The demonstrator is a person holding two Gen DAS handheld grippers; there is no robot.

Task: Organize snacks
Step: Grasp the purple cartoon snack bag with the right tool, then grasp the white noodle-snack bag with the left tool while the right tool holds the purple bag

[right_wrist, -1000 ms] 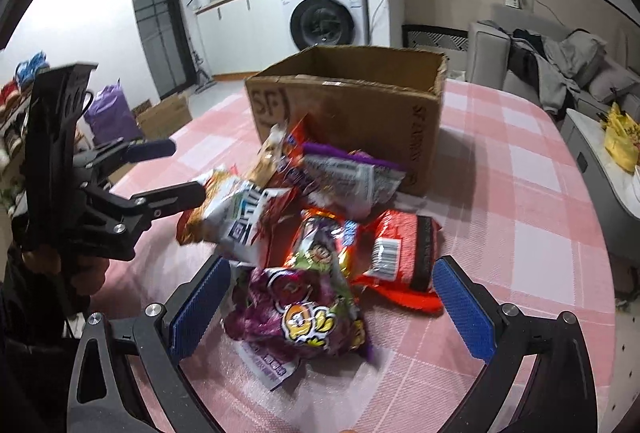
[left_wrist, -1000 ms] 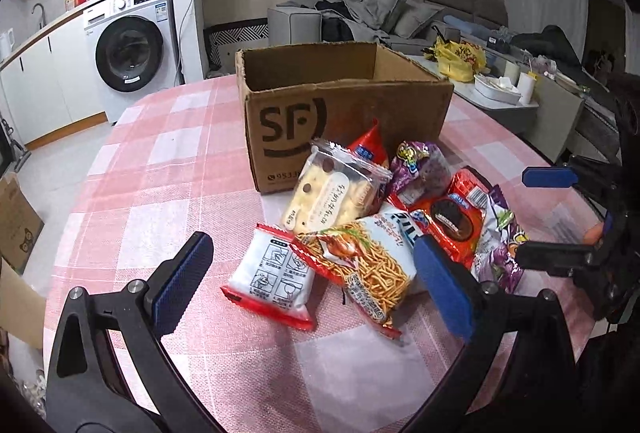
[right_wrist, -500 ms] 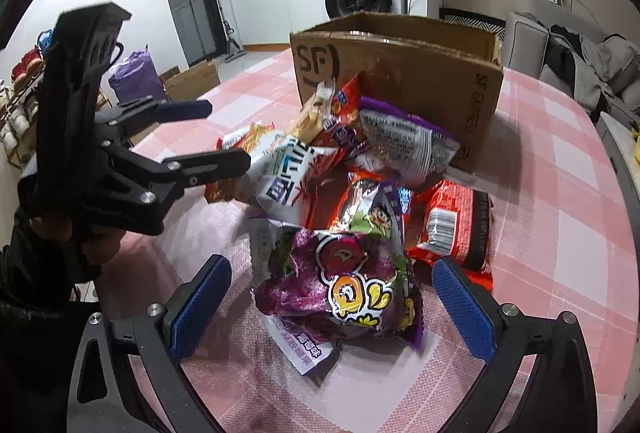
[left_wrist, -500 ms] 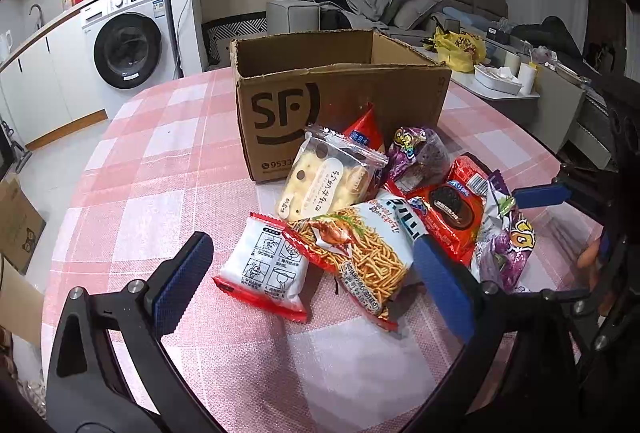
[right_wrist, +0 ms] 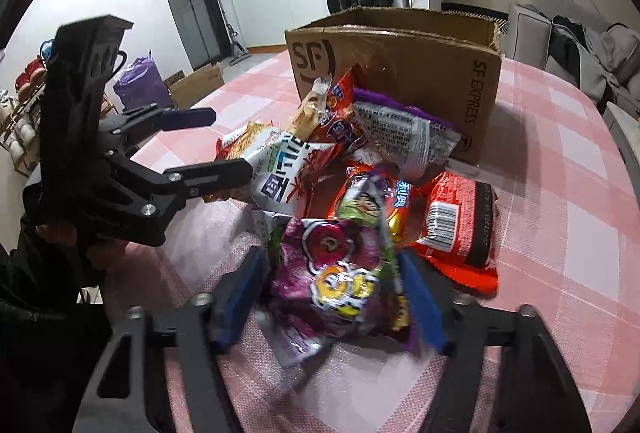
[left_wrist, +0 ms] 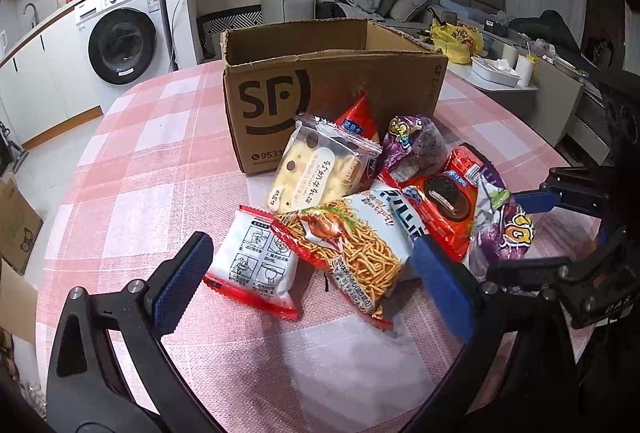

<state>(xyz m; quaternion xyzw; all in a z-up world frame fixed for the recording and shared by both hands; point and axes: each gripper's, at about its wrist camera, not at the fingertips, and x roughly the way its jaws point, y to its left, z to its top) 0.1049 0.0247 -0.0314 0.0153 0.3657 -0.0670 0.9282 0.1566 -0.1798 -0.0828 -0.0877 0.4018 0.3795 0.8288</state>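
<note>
Here, right gripper [right_wrist: 334, 297]: at the bottom centre of the right wrist view, its jaws had narrowed onto the purple snack bag [right_wrist: 340, 273], one blue pad at each side of the bag; the frame was blurred there, so firm contact could not be told.
Left gripper [left_wrist: 316, 285]: at the bottom of the left wrist view, jaws spread wide and holding nothing, above the near edge of the snack pile.
Purple snack bag: lower centre of the right wrist view, on the tablecloth [right_wrist: 568, 217]; in the left wrist view it sat at the right of the pile [left_wrist: 504, 229].
Between the left pads: the white and red packet [left_wrist: 256, 261] at lower centre, and the noodle-stick bag [left_wrist: 352, 241] overlapping its right edge.
Further up the pile: the cheese-print biscuit pack [left_wrist: 320, 169] leaned toward the box; the red cookie pack [left_wrist: 444, 201] lay right of centre.
Red wrapper [right_wrist: 460, 229]: right of centre in the right wrist view, just beside the purple bag.
Cardboard box [left_wrist: 328, 89]: upper centre, open at the top, touching the back of the pile.
Background: a washing machine [left_wrist: 120, 33] at upper left.
</note>
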